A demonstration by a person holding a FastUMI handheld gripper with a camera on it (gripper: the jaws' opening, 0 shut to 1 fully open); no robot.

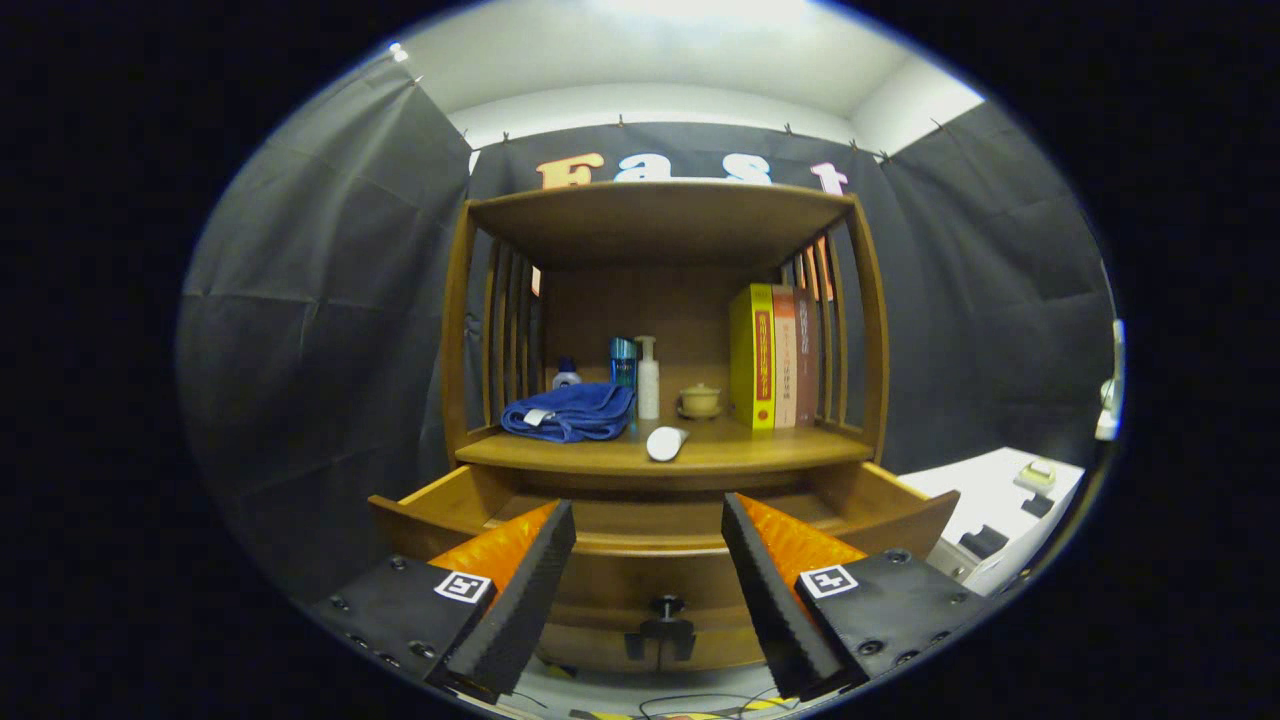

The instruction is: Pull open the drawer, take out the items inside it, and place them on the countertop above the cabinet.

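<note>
In the gripper view, the wooden cabinet's curved drawer (650, 535) stands pulled open at lower centre. The jaws (648, 525) gape wide, holding nothing. On the smooth wooden surface (760, 450) above lie a crumpled blue towel (570, 412) and a white tube (666, 442).

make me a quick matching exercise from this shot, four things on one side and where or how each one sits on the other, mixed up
Things:
1. blue towel
2. white tube
3. books
4. drawer

Places or states:
A. standing upright at the shelf's right end
B. pulled open, beyond the open gripper
C. heaped at the shelf's left
D. lying at the shelf's front edge

Pairs: 1-C, 2-D, 3-A, 4-B
</note>
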